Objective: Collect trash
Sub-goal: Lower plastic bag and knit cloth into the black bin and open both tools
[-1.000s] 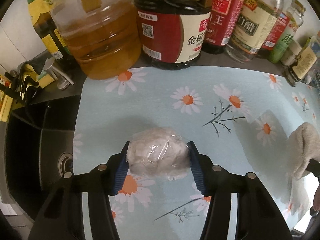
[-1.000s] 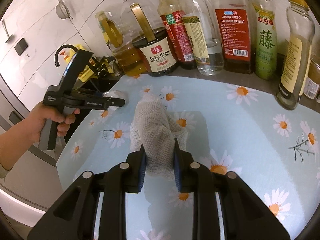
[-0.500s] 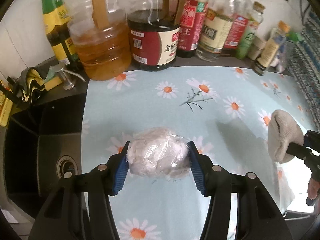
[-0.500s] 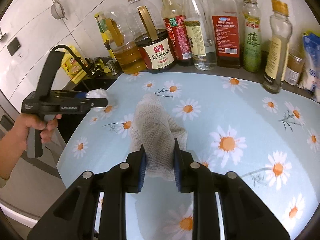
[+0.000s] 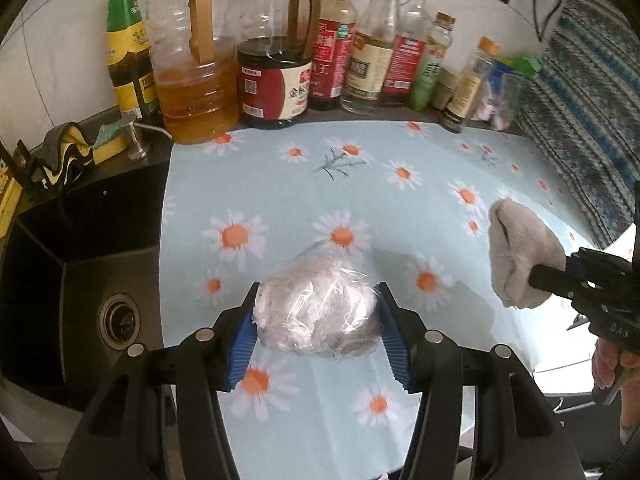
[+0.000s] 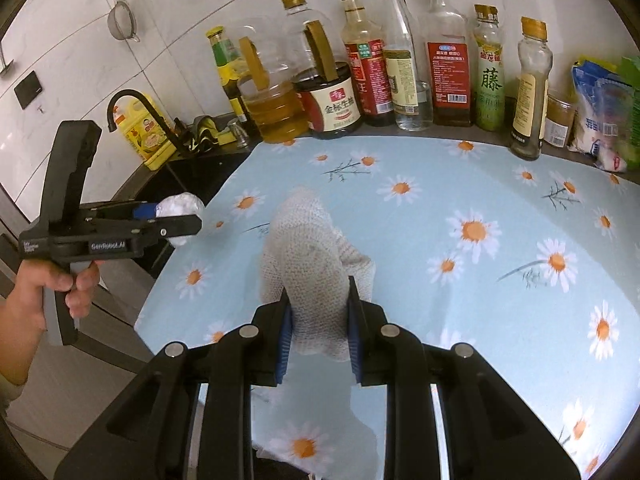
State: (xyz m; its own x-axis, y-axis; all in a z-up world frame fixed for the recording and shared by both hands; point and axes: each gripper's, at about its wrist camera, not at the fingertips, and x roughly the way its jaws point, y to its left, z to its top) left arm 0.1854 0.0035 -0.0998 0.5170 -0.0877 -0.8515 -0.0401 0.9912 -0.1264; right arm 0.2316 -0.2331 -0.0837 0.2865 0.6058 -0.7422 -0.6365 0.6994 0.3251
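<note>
My left gripper (image 5: 318,312) is shut on a crumpled ball of clear plastic wrap (image 5: 316,306) and holds it above the daisy-print mat (image 5: 360,184). The left gripper also shows in the right wrist view (image 6: 176,220) at the left, with the plastic ball (image 6: 180,208) between its pads. My right gripper (image 6: 318,320) is shut on a beige knitted cloth (image 6: 308,256) and holds it above the mat (image 6: 480,184). In the left wrist view the cloth (image 5: 520,248) hangs at the right edge from the right gripper (image 5: 552,276).
A row of oil, soy sauce and vinegar bottles (image 5: 280,76) stands along the back wall. A dark sink (image 5: 80,280) with a drain lies left of the mat, with a black faucet (image 6: 132,108) behind. Snack bags (image 6: 600,120) sit at the back right.
Both grippers have drawn back and up from the bottles, each still holding its load. More of the mat and the sink shows now.
</note>
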